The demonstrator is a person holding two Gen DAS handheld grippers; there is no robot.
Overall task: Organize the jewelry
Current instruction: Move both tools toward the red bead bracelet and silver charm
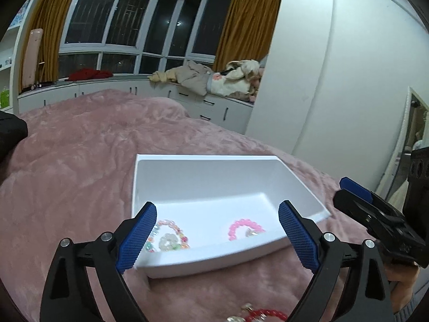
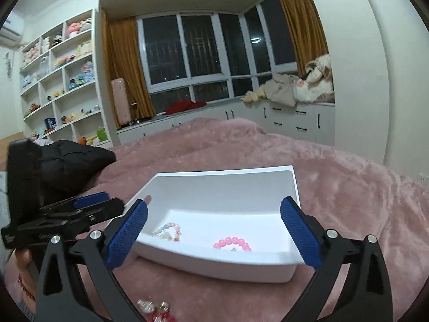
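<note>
Both grippers, left gripper [image 1: 217, 234] and right gripper [image 2: 213, 234], hovering spread wide, released, over the near rim of the white tray [image 1: 206, 161]. Inside: pink bracelet [image 1: 242, 228], multicoloured bracelet [image 1: 170, 237]. Red bracelet [image 1: 265, 315] nearest, cut off below. Open pink blanket [image 1: 80, 174] all around.

1. A pink blanket [image 2: 335, 177] covers the bed across the lower frame.
2. Dark windows [image 2: 203, 45] fill the top centre, flanked by mustard curtains [image 2: 126, 61].
3. White drawers [image 2: 292, 119] run beneath, with clothes [image 2: 289, 87] piled on the right.
4. Toy-filled shelves [image 2: 59, 80] stand at left.
5. A white wall [image 1: 362, 67] rises at right.
</note>
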